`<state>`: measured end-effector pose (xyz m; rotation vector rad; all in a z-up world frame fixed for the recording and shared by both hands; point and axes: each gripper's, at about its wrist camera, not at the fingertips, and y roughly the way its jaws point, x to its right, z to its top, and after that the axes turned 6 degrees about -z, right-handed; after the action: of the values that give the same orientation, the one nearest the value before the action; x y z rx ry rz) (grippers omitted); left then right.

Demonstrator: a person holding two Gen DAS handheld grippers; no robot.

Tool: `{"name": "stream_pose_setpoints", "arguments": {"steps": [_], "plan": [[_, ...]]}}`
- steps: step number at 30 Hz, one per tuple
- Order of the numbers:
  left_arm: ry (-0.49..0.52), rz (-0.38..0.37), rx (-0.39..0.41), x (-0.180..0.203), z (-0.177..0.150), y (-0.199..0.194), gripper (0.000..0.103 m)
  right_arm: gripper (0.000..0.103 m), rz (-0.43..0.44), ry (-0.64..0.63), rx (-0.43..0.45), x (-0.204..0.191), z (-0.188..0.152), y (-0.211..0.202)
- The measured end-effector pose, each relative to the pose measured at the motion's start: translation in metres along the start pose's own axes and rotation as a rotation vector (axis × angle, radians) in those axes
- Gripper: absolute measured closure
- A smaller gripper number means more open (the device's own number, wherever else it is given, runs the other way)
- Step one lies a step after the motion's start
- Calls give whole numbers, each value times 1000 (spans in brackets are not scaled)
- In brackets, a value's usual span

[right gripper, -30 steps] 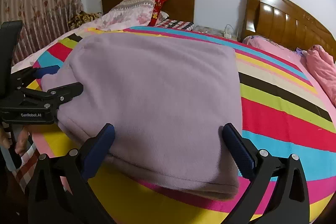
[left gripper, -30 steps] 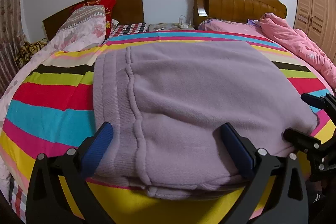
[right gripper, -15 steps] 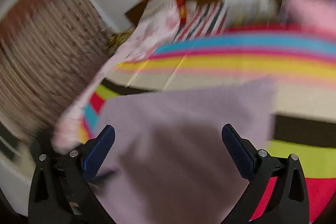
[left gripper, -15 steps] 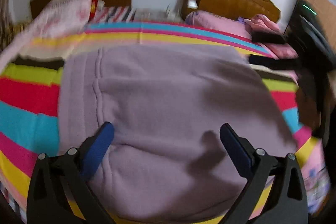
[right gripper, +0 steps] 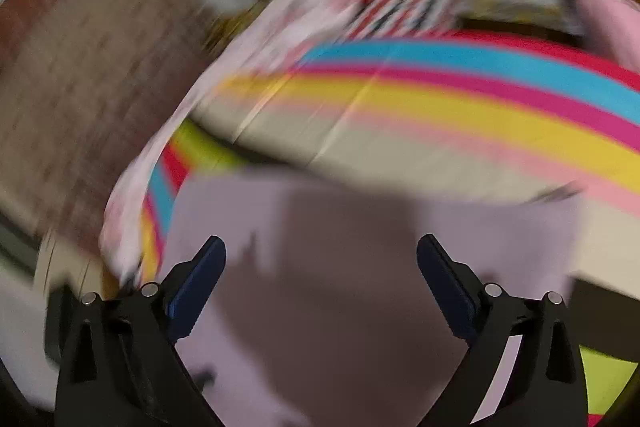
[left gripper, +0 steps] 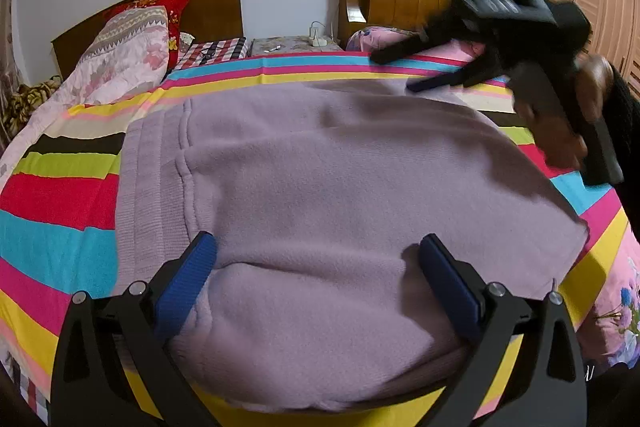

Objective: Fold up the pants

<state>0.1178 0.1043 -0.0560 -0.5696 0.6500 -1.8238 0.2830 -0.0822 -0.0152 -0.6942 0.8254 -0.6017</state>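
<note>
A striped bed (left gripper: 60,195) is carrying folded lilac pants (left gripper: 320,195), with pillows (left gripper: 124,51) lying at its head.

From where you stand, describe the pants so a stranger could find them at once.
Start at the bed with the rainbow-striped bedspread. The pants lie folded in its middle: the only plain lilac fleece there, ribbed waistband to the left.

The right tool (right gripper: 320,287), fingers spread, hangs over blurred lilac pants (right gripper: 360,307) on a striped bedspread (right gripper: 460,115).
</note>
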Motion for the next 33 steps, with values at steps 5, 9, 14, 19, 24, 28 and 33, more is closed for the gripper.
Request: {"name": "stream_pose_setpoints", "arguments": {"steps": [5, 9, 14, 19, 24, 28, 33], "plan": [[13, -9, 0, 2, -1, -4, 2, 6, -301, 266, 203, 51, 12, -30], [14, 5, 33, 0, -7, -22, 2, 6, -176, 256, 374, 32, -4, -89], [-41, 149, 147, -5, -23, -66, 2, 5, -405, 53, 576, -33, -90, -152], [-32, 341, 271, 7, -31, -118, 2, 5, -517, 52, 672, -54, -172, -172], [-24, 416, 386, 31, -20, -168, 2, 5, -574, 91, 742, -69, -243, -185], [-208, 385, 501, 36, -11, -198, 2, 5, -568, 94, 813, -84, -274, -194], [-320, 250, 446, 37, -6, -186, 2, 5, -624, 15, 834, -98, -284, -186]]}}
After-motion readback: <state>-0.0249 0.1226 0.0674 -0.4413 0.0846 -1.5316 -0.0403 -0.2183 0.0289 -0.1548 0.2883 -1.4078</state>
